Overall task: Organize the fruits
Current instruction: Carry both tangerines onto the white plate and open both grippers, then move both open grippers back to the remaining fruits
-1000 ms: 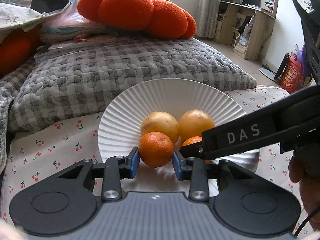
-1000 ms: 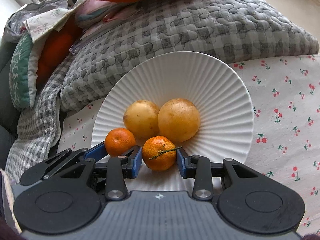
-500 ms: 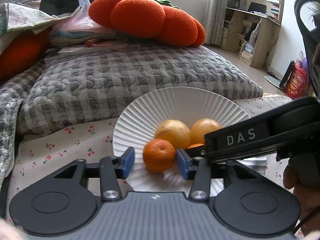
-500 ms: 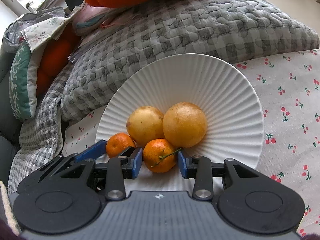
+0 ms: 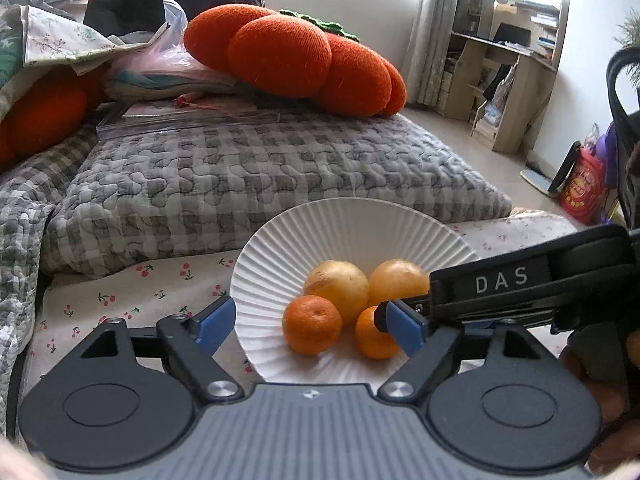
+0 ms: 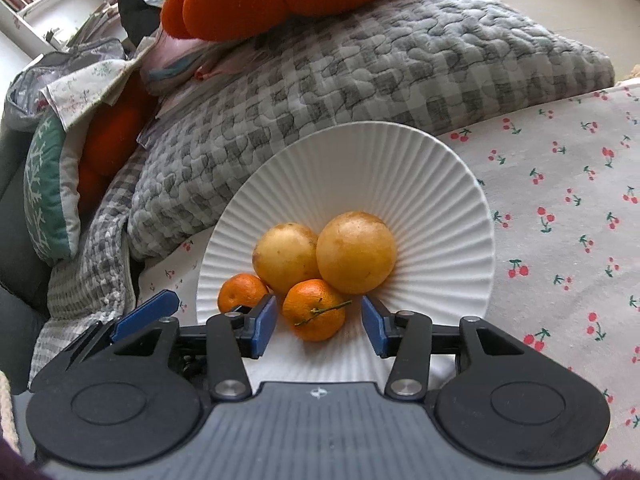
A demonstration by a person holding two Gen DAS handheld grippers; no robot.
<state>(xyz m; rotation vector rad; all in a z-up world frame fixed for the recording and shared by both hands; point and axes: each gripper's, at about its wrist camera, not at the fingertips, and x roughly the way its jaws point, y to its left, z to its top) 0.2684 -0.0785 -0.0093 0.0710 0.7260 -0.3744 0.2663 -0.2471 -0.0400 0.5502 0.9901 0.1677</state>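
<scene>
White plate [image 6: 452, 184]: matt, finely ribbed, ceramic-like. Two mandarins [image 6: 316, 310] at its 6 and 7 o'clock: dimpled, faintly glossy peel. Two yellow fruits [image 6: 356, 252] at centre: smoother skin, brown-flecked. Bedsheet [image 6: 560, 208]: matt printed cloth. Grey checked quilt [image 5: 256, 176]: puckered, stitched fabric. Orange cushion [image 5: 296, 56]: coarse knit. Left gripper [image 5: 310, 322]: matt black plastic, blue pads, metal screws.

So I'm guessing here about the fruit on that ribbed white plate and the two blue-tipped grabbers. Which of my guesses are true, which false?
1. The ribbed white plate holds four fruits. True.
2. The left gripper is clamped on the small orange mandarin. False: its jaws stand wide apart.
3. The stemmed mandarin lies between the right gripper's open jaws. True.
4. The two large yellow fruits lie on the cherry-print cloth. False: they are on the plate.
</scene>
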